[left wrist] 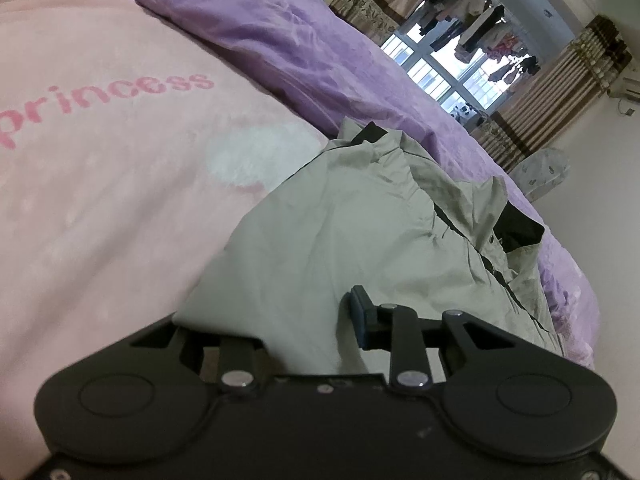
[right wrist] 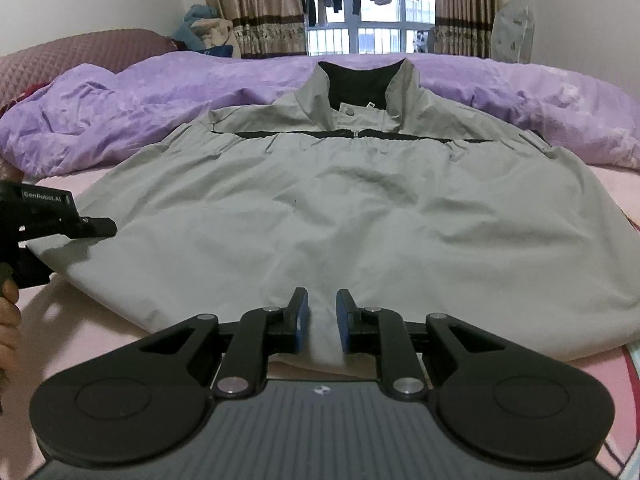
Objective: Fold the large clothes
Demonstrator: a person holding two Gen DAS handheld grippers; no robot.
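In the left wrist view, the grey jacket (left wrist: 352, 240) is seen spread on the bed's pink blanket (left wrist: 100, 184), with a purple quilt (left wrist: 304, 52) beyond it. The left gripper (left wrist: 316, 320) is set at the jacket's edge; cloth covers one of its fingers, so whether the fabric is clamped cannot be told.

In the right wrist view, the jacket (right wrist: 344, 208) is laid flat, collar toward the window (right wrist: 372, 36). The right gripper (right wrist: 322, 320) is held at the hem with fingers (right wrist: 343, 320) apart, fabric lying between them. The left gripper (right wrist: 96, 227) is seen at the jacket's left corner.

The right gripper (right wrist: 322, 316) sits low centre with a narrow gap between its blue pads. The left gripper (right wrist: 100, 226) reaches in from the left edge.
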